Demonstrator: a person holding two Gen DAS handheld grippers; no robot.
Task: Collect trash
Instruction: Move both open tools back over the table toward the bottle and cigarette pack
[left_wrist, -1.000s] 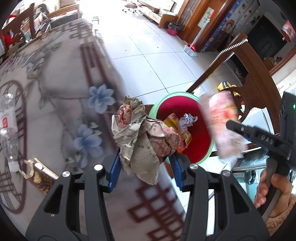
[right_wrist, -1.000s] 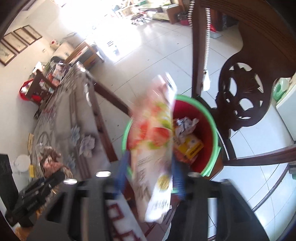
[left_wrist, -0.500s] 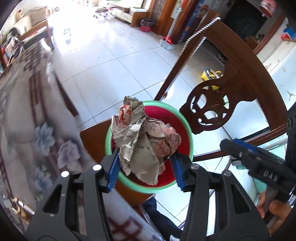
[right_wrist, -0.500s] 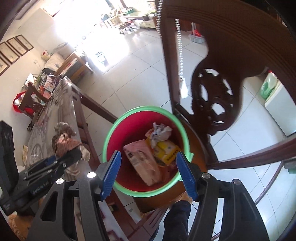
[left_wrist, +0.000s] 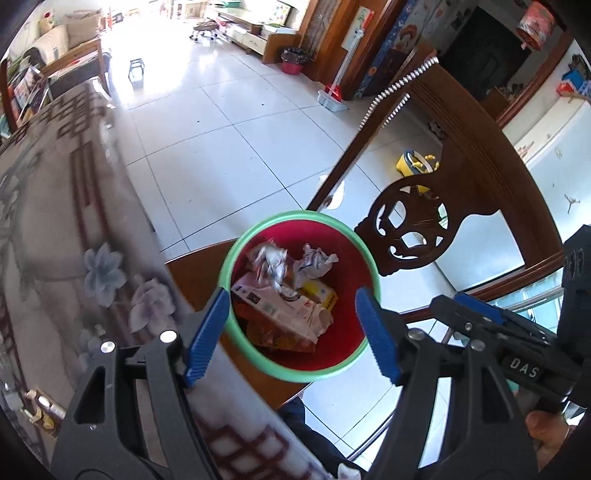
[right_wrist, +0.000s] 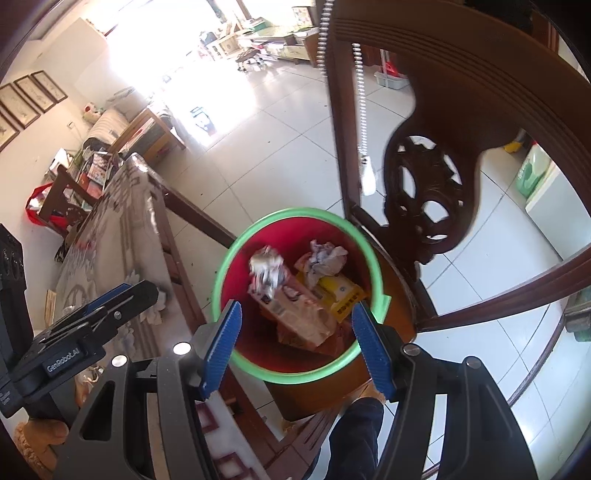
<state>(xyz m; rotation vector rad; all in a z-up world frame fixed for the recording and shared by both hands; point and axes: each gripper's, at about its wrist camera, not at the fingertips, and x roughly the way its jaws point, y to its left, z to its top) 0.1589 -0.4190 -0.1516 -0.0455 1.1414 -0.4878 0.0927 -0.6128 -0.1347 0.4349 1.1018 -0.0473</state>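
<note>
**Both Grippers Over the Trash Bin, Nothing Held**

The left gripper (left_wrist: 291, 332) hangs above the red bin with green rim (left_wrist: 258, 354); its jaws are opening, nothing between them. The crumpled newspaper wad (left_wrist: 271, 264), blurred, is inside the bin just ahead of the fingertips, over the pink packet (left_wrist: 284, 310). The right gripper (right_wrist: 295, 347) is spread apart and empty, directly over the same bin, which stands on the wooden chair (right_wrist: 424, 192) seat.
</note>
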